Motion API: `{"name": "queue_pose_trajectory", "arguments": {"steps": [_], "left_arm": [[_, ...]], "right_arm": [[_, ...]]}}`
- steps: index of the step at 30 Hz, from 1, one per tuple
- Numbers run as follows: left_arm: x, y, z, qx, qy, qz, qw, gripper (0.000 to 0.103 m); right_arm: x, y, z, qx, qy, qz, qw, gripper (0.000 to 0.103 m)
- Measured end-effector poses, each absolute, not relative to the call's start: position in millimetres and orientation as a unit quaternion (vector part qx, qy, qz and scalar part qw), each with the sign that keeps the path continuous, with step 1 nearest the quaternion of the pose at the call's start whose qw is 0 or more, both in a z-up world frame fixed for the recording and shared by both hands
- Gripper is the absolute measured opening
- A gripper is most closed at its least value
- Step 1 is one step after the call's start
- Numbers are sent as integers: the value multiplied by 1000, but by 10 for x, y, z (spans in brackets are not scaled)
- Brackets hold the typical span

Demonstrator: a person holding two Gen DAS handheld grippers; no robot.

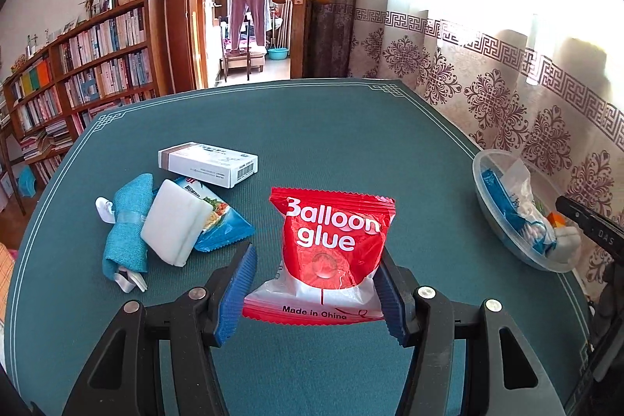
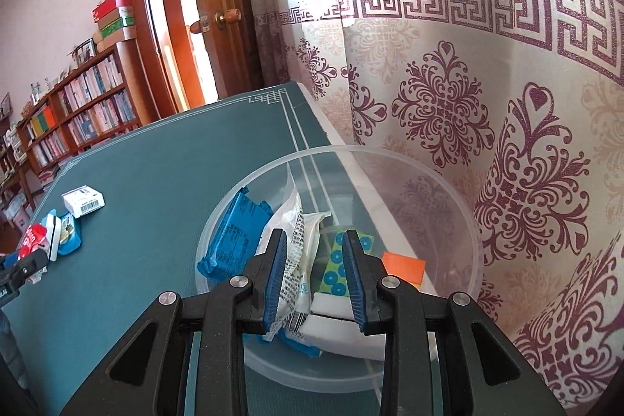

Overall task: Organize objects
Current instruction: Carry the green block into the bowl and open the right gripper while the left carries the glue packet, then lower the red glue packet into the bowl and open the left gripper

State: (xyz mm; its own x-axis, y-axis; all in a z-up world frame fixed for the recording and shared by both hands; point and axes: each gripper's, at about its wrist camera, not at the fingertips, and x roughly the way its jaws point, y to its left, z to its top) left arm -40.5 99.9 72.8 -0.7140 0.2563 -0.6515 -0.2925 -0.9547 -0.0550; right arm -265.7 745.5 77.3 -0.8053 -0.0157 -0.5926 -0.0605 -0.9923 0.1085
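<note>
Red and white, glossy plastic: that's the Balloon glue packet in the left wrist view, printed "Made in China" along its lower edge, lying on the teal table between the jaws of the left gripper. The right blue pad touches the packet's edge, the left pad stands clear, so the jaws are apart and not clamped. To the packet's left, a cluster of four: one white carton with a barcode, one white sponge block lying on one blue snack packet, and one teal rolled cloth. Open table beyond the packet, right up to the white border line. Far right, near the table edge, one clear plastic bowl with wrapped items inside.

Over to the right wrist view: the right gripper hangs over that bowl, jaws at their narrowest with nothing pinched between them. Inside I count one blue wrapper, one white printed packet, one green pad with blue dots, one orange pad and one white block. The bowl sits close to the table's right edge, a patterned curtain just beyond.
</note>
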Motion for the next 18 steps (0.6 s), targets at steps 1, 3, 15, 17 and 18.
{"name": "queue_pose_trajectory", "arguments": {"steps": [1,3,15,17,18], "left_arm": [[-410,1044,727,-348,28,925,152,62],[-413,1139,729,-348,32,923,160,62],[-418,1858,867,-342,59,912,220,62],[-430,2026,900,-339,67,909,233,62],[-433,2111,914,-338,71,907,240,62]], "right_arm": [[-2608,7434,776,-311,58,949,8,31],[-2503,7387,778,-309,47,950,2,31],[-2172,7356,685,-311,28,949,-33,31],[-2156,7402,649,-314,31,948,-33,31],[-2149,7425,629,-315,32,948,-33,31]]}}
